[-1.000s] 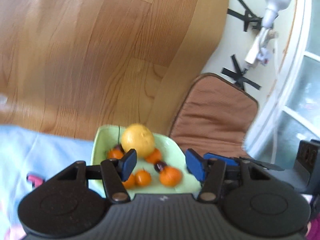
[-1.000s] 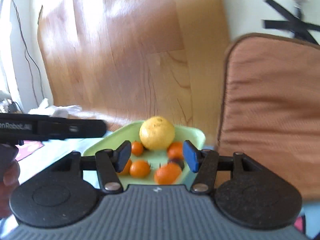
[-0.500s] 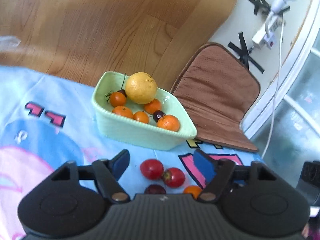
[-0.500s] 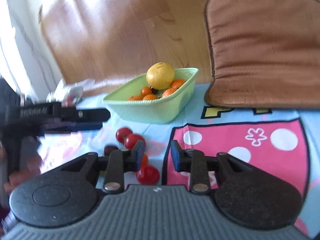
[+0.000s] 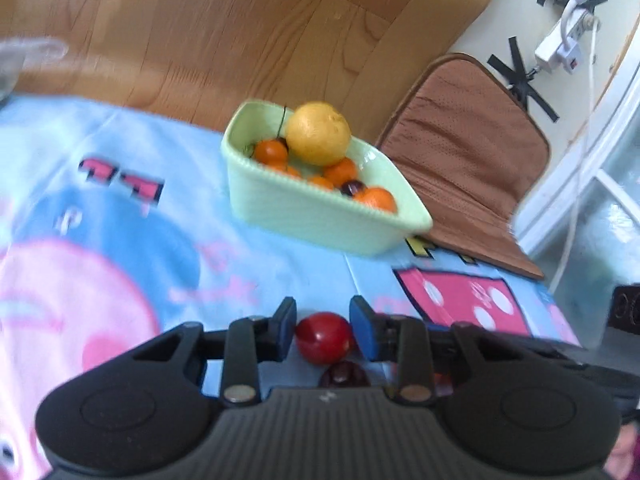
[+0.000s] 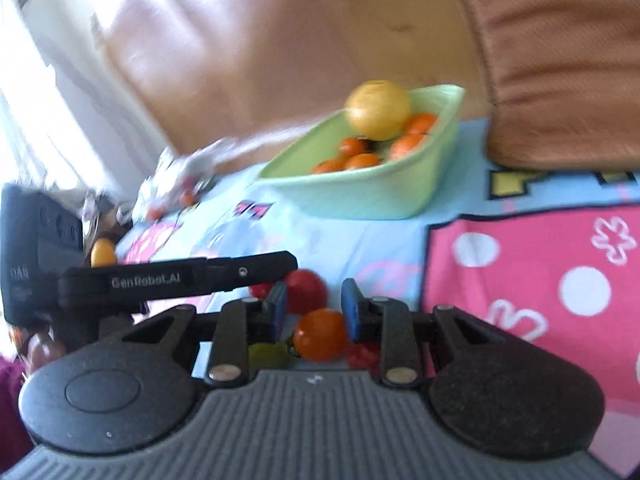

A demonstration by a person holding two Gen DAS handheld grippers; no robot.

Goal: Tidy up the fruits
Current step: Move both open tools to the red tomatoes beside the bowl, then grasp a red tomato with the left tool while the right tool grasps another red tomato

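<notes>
**Grippers closing on two loose fruits**

Left gripper [image 5: 323, 334] has just been closing around the red tomato [image 5: 324, 338], pads beside it, contact unclear. Right gripper [image 6: 314, 312] sits narrowed around the orange tomato [image 6: 320, 334]. I'd squeeze gently, lift straight, then carry to the green basket [image 5: 320, 216]. Open cloth lies between; the grippers crowd each other.
</notes>
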